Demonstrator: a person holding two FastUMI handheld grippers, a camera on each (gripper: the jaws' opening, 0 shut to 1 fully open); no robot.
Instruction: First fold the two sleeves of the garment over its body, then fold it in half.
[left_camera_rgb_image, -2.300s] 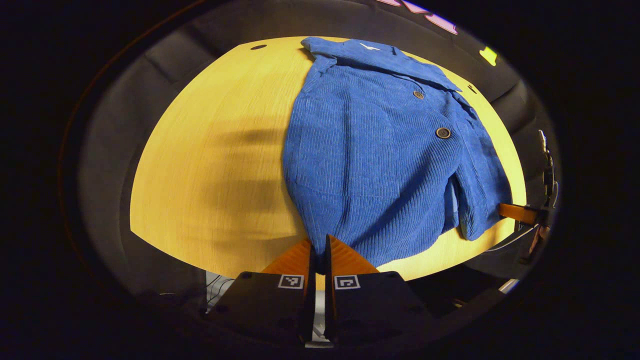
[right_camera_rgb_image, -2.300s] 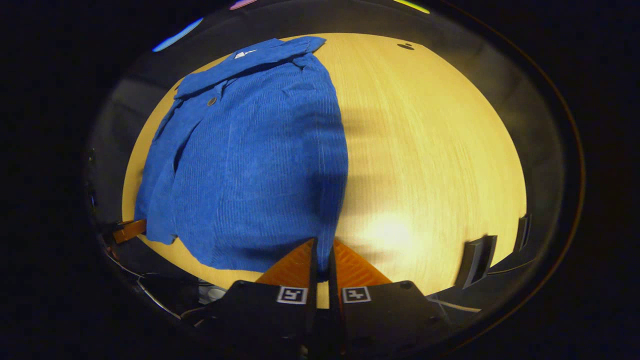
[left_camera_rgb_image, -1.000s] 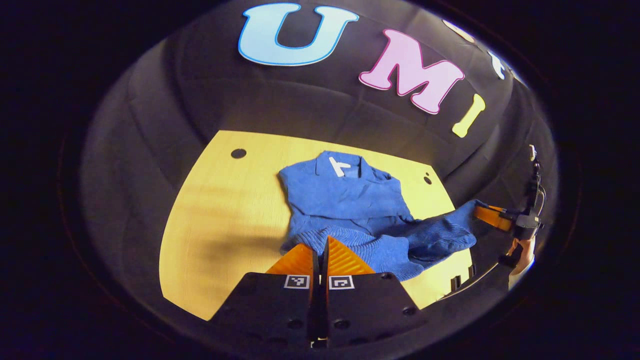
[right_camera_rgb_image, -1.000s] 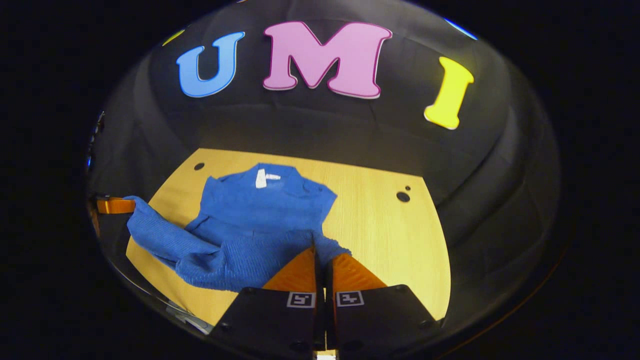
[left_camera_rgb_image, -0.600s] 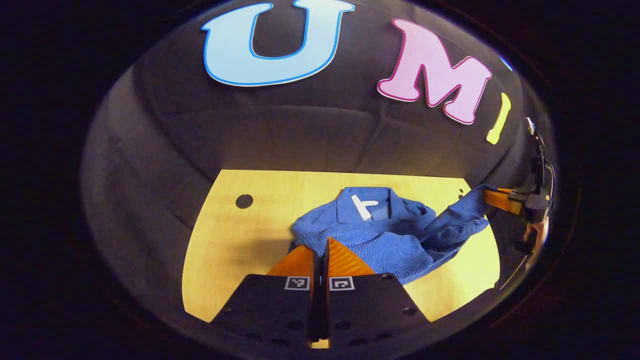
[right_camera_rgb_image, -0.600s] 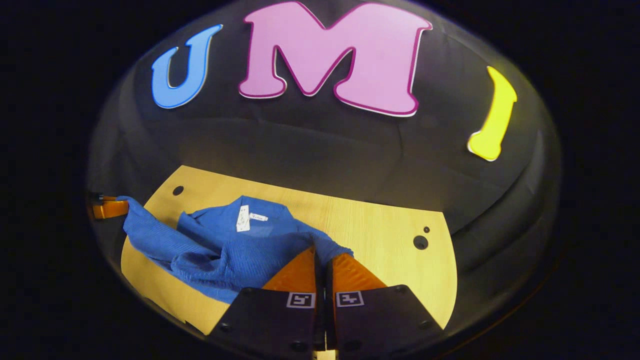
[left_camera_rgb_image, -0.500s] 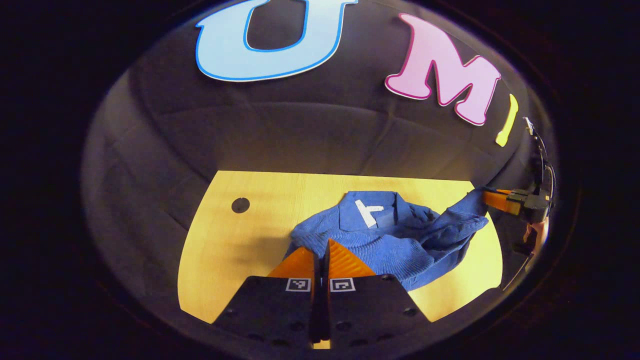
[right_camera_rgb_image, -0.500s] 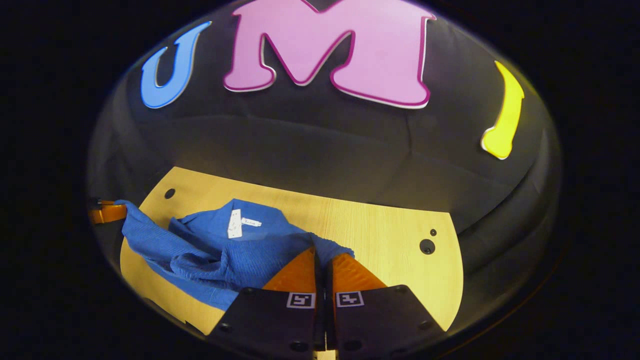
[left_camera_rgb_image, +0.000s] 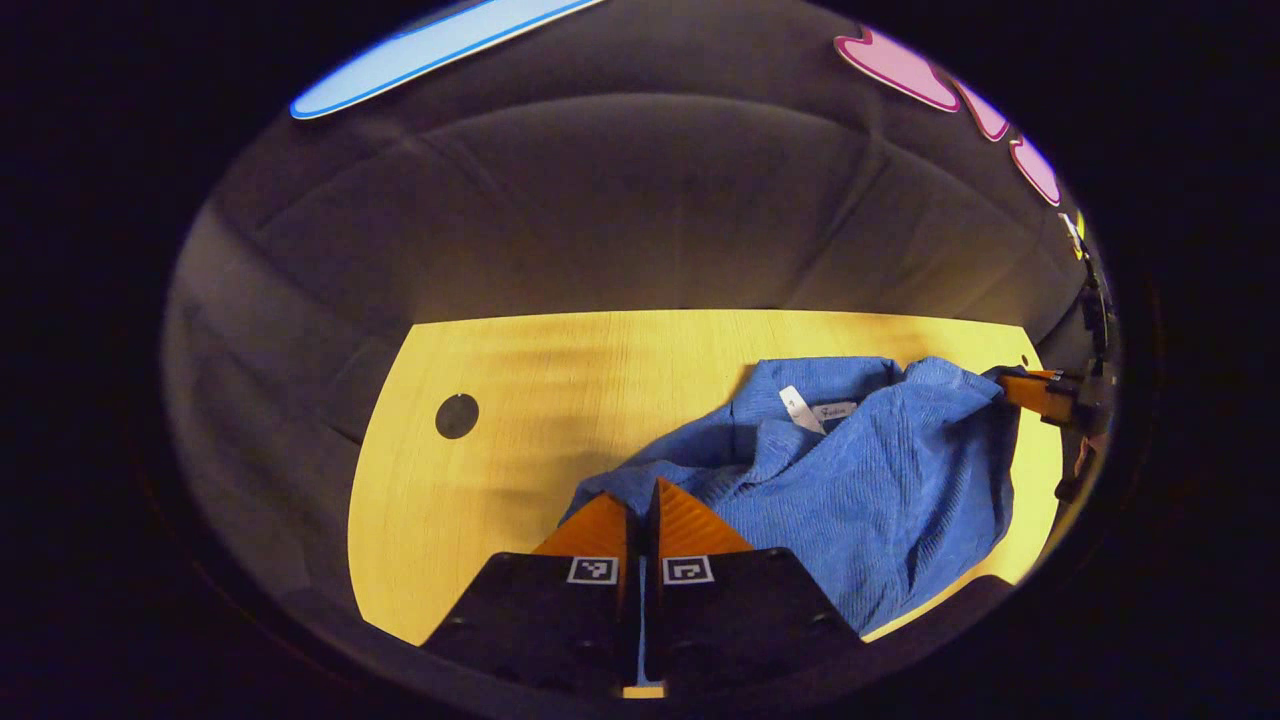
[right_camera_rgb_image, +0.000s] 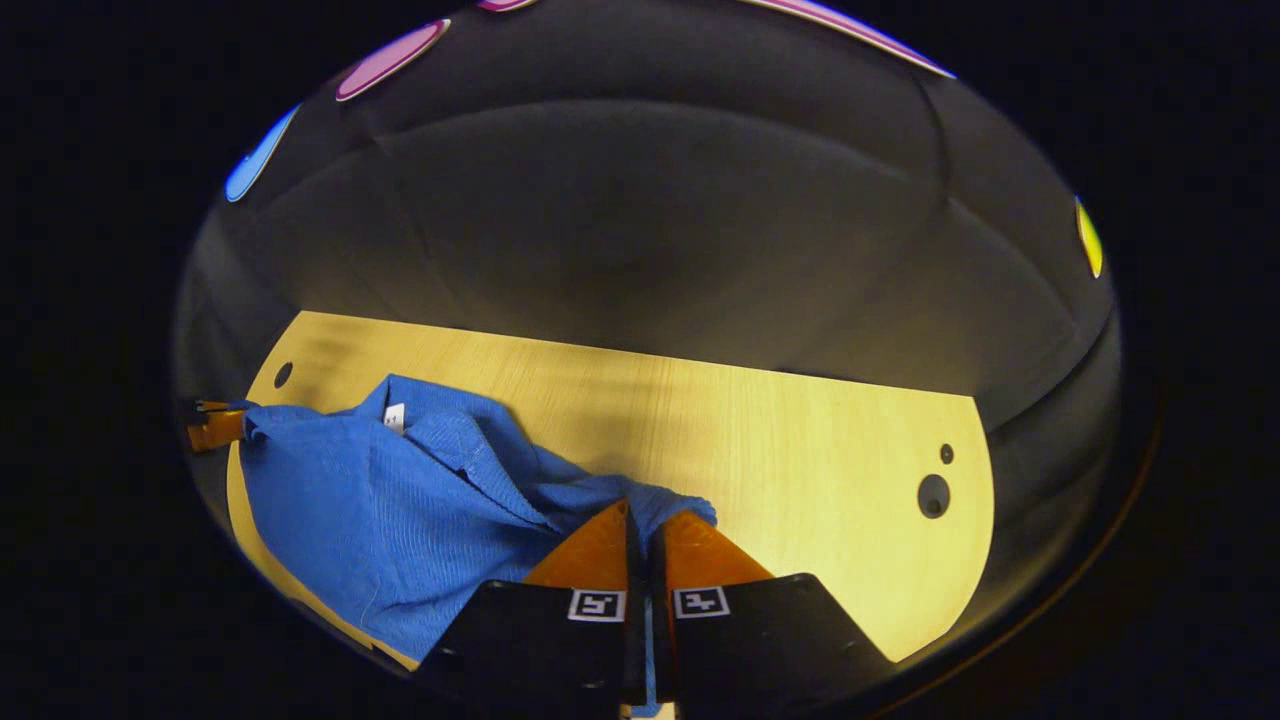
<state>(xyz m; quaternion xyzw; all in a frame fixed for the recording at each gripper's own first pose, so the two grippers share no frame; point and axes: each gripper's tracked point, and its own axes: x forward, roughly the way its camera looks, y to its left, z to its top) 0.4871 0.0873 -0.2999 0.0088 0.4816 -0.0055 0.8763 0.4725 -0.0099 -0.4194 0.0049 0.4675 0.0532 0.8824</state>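
Hem corners are what both grippers hold: the left gripper (left_camera_rgb_image: 640, 500), bottom centre of the left gripper view, has its fingers clenched on one corner of the blue garment (left_camera_rgb_image: 850, 480), and the right gripper (right_camera_rgb_image: 643, 525), bottom centre of the right gripper view, pinches the other. The cloth drapes between them over the wooden table (left_camera_rgb_image: 520, 400), with the collar label upper right of the left gripper's fingers. By my judgement, the coming move lays the held edge just past that collar.
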